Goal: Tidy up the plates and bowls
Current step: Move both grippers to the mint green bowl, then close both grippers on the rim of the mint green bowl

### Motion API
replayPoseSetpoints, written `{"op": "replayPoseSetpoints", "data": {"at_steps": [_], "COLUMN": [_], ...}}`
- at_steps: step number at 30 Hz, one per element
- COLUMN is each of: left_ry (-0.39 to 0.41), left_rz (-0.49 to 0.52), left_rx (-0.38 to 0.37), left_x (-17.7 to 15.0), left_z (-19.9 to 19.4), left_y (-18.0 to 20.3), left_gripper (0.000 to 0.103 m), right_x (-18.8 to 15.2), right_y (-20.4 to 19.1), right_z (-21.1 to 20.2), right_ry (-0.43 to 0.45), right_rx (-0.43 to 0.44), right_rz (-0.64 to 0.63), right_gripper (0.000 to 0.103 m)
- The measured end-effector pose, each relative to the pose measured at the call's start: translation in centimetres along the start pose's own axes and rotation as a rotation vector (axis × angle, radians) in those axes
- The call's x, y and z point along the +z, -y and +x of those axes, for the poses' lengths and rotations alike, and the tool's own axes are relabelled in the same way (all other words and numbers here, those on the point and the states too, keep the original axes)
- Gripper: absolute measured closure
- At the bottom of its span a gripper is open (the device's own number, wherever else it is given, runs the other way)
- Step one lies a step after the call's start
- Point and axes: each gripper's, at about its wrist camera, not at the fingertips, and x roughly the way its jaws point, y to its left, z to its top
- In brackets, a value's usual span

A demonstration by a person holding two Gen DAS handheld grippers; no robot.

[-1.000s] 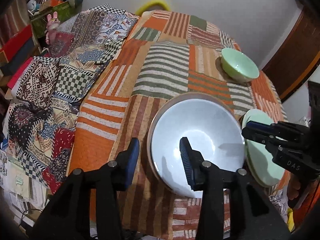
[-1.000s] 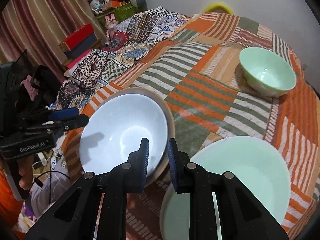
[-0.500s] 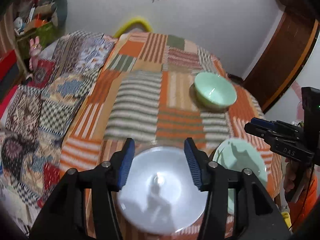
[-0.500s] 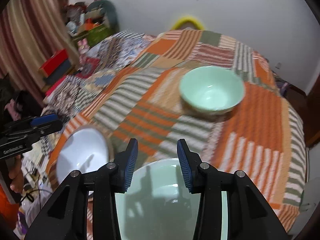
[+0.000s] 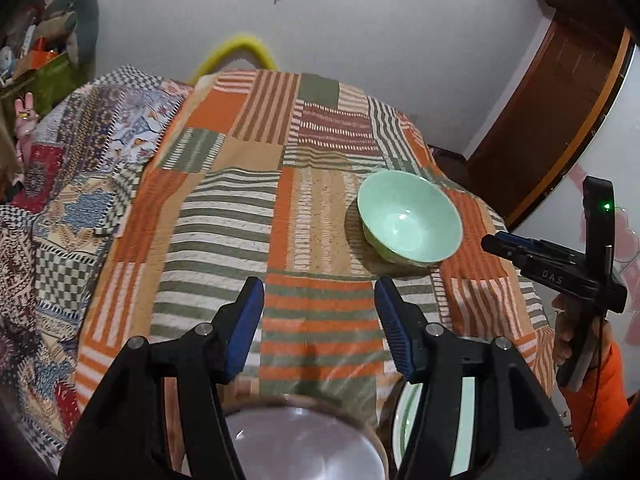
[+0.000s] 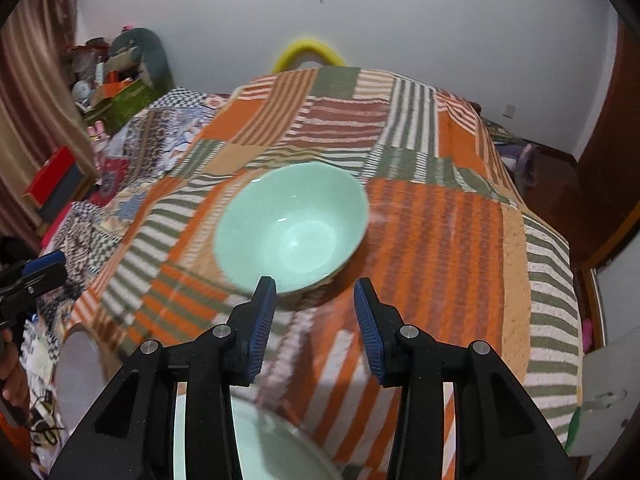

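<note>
The patchwork cloth [image 5: 320,208] carries, largest first, the grey plate [image 5: 304,448] and green plate [image 6: 256,440] flat at its near edge, the green bowl [image 6: 292,232] upright beyond, mouth upward, while left gripper [image 5: 319,322] and right gripper [image 6: 315,320], jaws just opened, hold nothing.

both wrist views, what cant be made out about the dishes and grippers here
- White dish, left wrist view: cut off by the bottom edge, behind the left gripper.
- Green plate, right wrist view: mostly behind the right gripper, blurred.
- Green bowl, right wrist view: smeared by motion blur.
</note>
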Motion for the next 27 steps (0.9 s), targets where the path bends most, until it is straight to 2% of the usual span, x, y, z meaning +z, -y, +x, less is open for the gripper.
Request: {"op": "replayPoseSetpoints", "data": {"at_steps": [5,10,19,21,24,27], "left_ry": [-0.041,-0.073,-0.077,-0.077,-0.077,-0.085], "left_rz": [0.005,0.012,0.036,0.037,0.039,0.039], "left_rx": [0.001,0.001,0.002,0.004,0.009,0.013], "left_x": [0.7,1.1,1.5,1.6,1.6,1.7], "left_z": [3.5,5.6,6.3,6.3,6.3,6.4], "left_y": [-0.2,-0.4,-0.1,-0.1,0.0,0.2], "left_gripper": [0.046,0.046,0.046,0.046,0.046,0.046], "right_x": [0.9,1.8,2.2,2.3,2.2,2.1], "right_y": [2.5,2.4,1.6,1.6,1.4,1.4], "right_z": [2.2,3.8,6.7,7.2,7.6,7.8], "right_ry": [-0.018,-0.024,-0.051,-0.062,-0.071,-0.077], "right_rx": [0.024,0.012,-0.006,0.000,-0.011,0.011], "right_rz": [0.070,0.048,-0.005,-0.011,-0.032,-0.035], "right_gripper": [0.066,0.066,0.067,0.075,0.081,0.083]}}
